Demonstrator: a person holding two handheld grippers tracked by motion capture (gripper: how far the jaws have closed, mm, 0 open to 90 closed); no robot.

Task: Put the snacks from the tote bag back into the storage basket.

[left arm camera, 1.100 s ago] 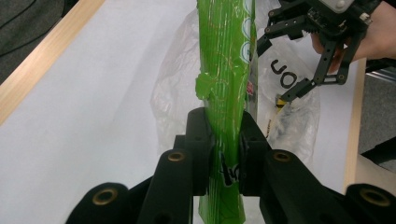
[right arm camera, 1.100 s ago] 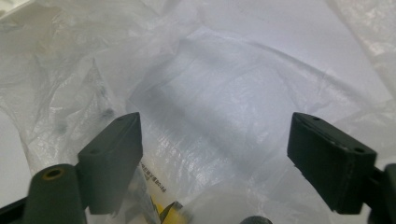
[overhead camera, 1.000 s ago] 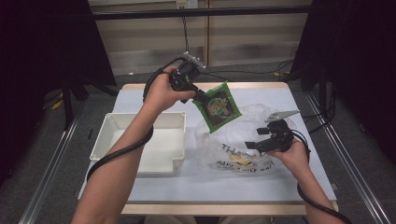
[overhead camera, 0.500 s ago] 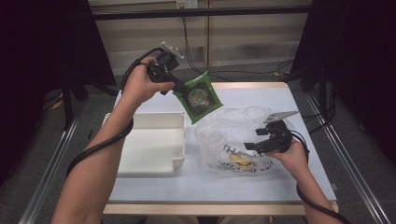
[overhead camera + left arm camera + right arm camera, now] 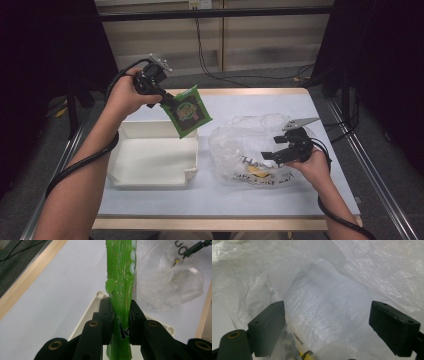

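A pale blue-white table (image 5: 250,197) with a wooden edge is standing in a dim room, dark curtains hanging at both sides and cables lying on the floor beyond. In the high view the left gripper (image 5: 169,101) is holding a green snack packet (image 5: 188,110) in the air over the far right corner of a white tray (image 5: 152,160); the packet is hanging tilted, showing a round printed picture with yellow lettering on its face. To the right a clear plastic bag (image 5: 240,137) with dark print is lying crumpled on the table, and the right gripper (image 5: 270,154) is reaching into its near side, jaws spread.

In the left gripper view the packet (image 5: 121,280) is showing edge-on, a thin glossy green strip with a crimped, slightly torn seam, and both black pads are pressing on its lower end. The tray's corner (image 5: 100,294) is lying below it, the bag (image 5: 172,282) beyond.

In the right gripper view the jaws are standing wide apart, with the wrinkled translucent film of the bag (image 5: 324,307) bulging between them; the pads are not clamping it.
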